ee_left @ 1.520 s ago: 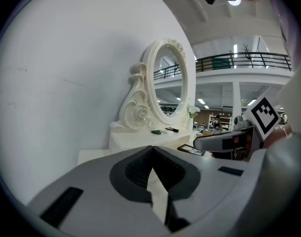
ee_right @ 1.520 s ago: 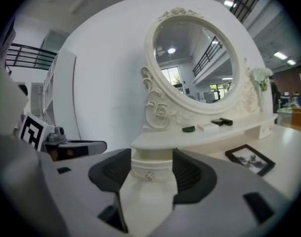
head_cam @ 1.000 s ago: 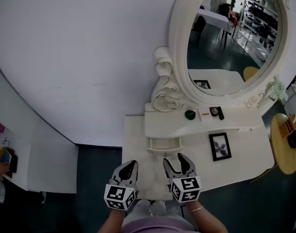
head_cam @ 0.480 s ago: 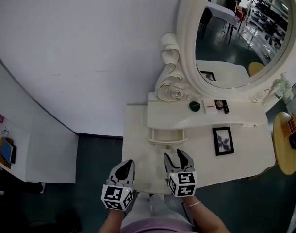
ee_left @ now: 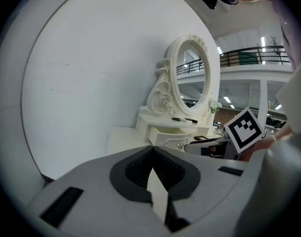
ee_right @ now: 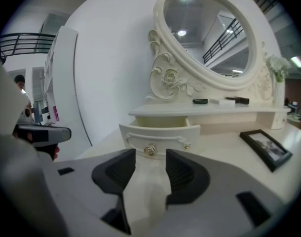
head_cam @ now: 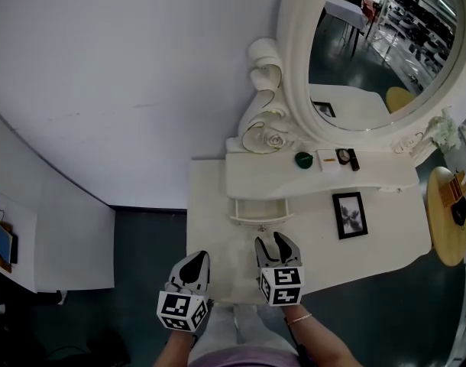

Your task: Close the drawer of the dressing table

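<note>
Nearest the camera in the head view, the left gripper (head_cam: 193,260) and right gripper (head_cam: 276,243) are held side by side over the front edge of the dressing table (head_cam: 208,205). In the left gripper view, the left gripper (ee_left: 151,152) has its jaws pressed together at the tips, with nothing between them. In the right gripper view, the right gripper (ee_right: 150,158) has its jaws spread and closing, with no object between the pads. It is aimed at the drawer (ee_right: 158,134), whose metal knob (ee_right: 150,150) lies just beyond the gap, not touched.

The drawer (head_cam: 260,211) is pulled out from under the raised shelf (head_cam: 370,183), its curved front projecting over the table top. A black picture frame (head_cam: 349,215) lies flat on the table to the right of the drawer. On the shelf sit a green round object (head_cam: 303,159) and some small dark items too small to identify. Behind the shelf rises the oval mirror (head_cam: 386,44) in a carved white surround, against a white wall. A round yellow side table (head_cam: 444,243) stands at far right.
</note>
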`<state>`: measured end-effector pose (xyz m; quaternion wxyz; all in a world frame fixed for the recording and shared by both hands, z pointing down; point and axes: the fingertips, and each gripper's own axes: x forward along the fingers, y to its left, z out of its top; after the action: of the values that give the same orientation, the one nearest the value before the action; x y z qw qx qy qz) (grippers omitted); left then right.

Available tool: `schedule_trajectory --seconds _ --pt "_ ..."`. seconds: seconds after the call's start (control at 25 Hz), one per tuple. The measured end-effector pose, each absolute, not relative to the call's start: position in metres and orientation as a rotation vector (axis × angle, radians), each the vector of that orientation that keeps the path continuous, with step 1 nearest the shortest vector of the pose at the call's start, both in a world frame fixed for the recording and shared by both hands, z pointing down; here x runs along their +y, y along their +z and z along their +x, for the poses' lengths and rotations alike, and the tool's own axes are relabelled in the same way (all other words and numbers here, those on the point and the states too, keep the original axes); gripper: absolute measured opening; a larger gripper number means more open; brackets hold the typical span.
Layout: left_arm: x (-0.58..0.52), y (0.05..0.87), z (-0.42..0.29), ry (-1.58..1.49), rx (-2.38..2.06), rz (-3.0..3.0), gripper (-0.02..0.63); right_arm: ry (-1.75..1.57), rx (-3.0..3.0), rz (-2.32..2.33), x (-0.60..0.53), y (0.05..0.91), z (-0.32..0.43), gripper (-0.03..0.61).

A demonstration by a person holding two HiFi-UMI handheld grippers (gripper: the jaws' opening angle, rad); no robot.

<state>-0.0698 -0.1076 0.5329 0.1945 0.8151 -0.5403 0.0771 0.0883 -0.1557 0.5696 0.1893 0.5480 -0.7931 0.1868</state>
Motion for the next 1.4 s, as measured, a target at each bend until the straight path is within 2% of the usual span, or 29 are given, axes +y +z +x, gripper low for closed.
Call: schedule_trajectory --seconds 0.52,0.84,1.4 --pt "-0.114 0.549 -0.083 0.228 -1.487 2.251 0.000 0.529 -2.167 1.558 -0.170 0.584 0.080 0.167" --pt "-0.121 0.554 -0.086 0.232 -1.455 2.257 0.000 0.522 -2.144 1.591 -0.176 0.586 0.080 0.112" --pt "-0.136 0.556 -0.089 0.233 -1.418 2.273 0.000 0.535 -2.143 1.586 -0.182 0.586 0.073 0.106"
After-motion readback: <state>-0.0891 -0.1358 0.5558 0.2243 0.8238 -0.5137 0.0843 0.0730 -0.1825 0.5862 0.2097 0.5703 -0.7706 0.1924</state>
